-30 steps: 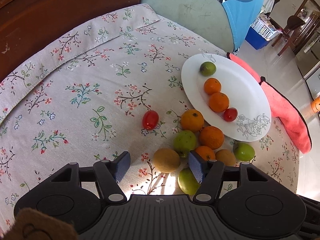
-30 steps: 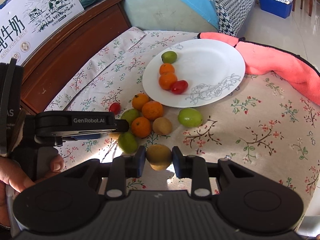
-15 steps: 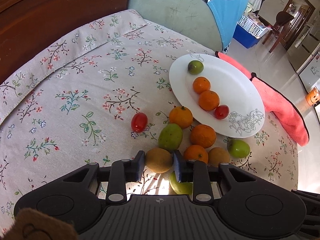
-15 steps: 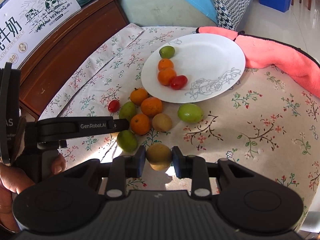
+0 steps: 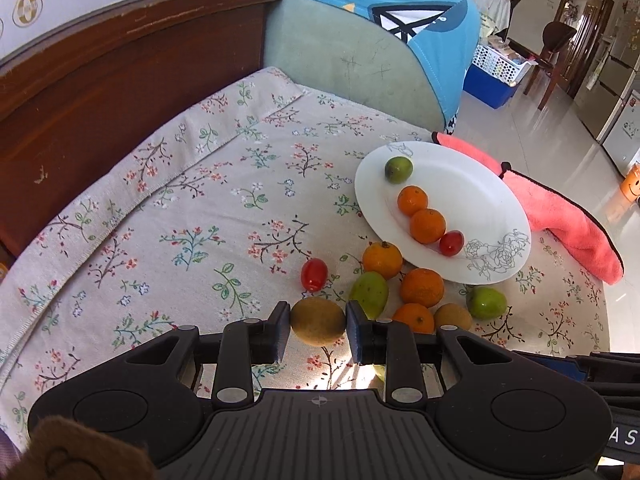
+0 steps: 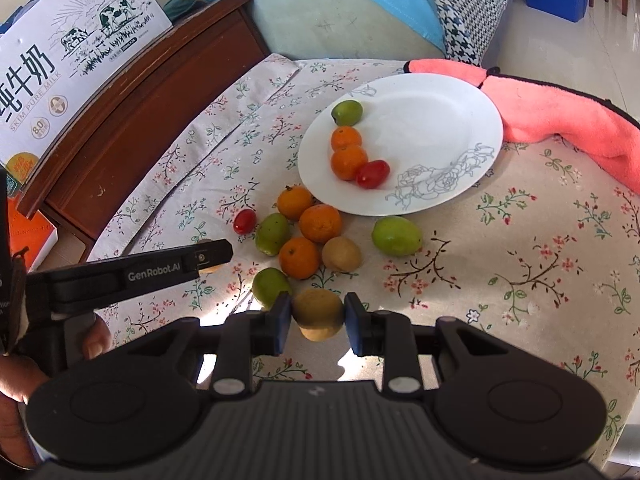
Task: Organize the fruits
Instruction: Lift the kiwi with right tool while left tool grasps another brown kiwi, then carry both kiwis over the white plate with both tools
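My left gripper [image 5: 318, 330] is shut on a brown kiwi [image 5: 318, 321] above the floral cloth. My right gripper [image 6: 316, 318] is shut on another brown kiwi [image 6: 318, 314]. A white plate [image 5: 480, 196] holds a green fruit [image 5: 398, 169], two oranges [image 5: 420, 216] and a red tomato [image 5: 451, 243]; it also shows in the right wrist view [image 6: 436, 128]. Loose oranges, green fruits, a kiwi [image 6: 342, 255] and a tomato [image 6: 245, 221] lie in a cluster in front of the plate. The left gripper's side [image 6: 136, 272] shows in the right wrist view.
A pink towel [image 6: 560, 120] lies beside the plate at the table's right edge. A dark wooden headboard [image 5: 100, 80] runs along the left. A milk carton box [image 6: 60, 64] stands on it. A green cushioned seat [image 5: 340, 52] is behind the table.
My left gripper closed on a kiwi from the cluster and lifted it. My right gripper kept hold of its kiwi and stayed almost still.
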